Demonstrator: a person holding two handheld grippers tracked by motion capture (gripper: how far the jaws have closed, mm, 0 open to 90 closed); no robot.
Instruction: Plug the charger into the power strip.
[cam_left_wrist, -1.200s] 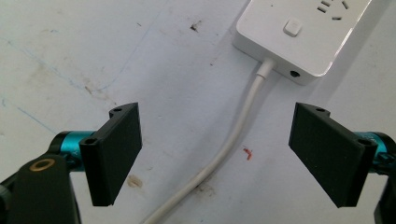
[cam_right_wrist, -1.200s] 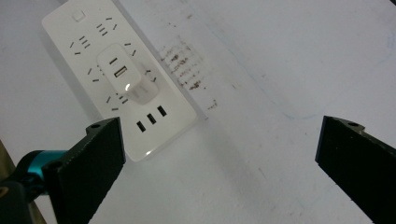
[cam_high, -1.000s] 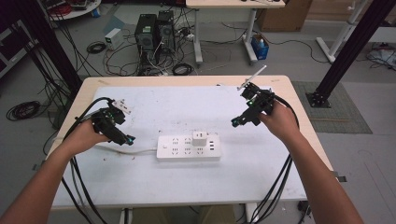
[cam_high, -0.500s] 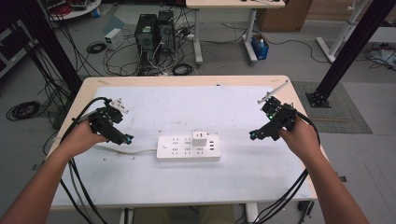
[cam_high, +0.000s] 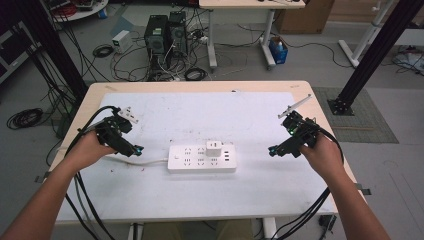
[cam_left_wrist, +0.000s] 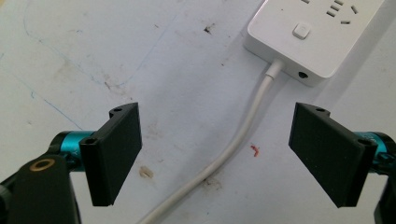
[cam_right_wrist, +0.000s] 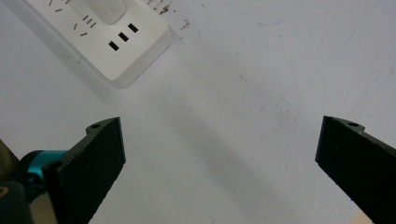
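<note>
Power strip (cam_high: 201, 158) shows no legible brand.

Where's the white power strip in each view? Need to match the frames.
High view: power strip lies mid-table, between the two claws.
Left gripper view: its switch end sits top right, past the jaws.
Right gripper view: its USB end sits top left.
Shared landmark: the white adapter plugged into the strip, at the top edge of the right gripper view.

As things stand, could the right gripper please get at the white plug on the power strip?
Probably yes. The right gripper has open jaws aimed toward the power strip, and only bare table lies between it and the plug, which stands up clear on top.
</note>
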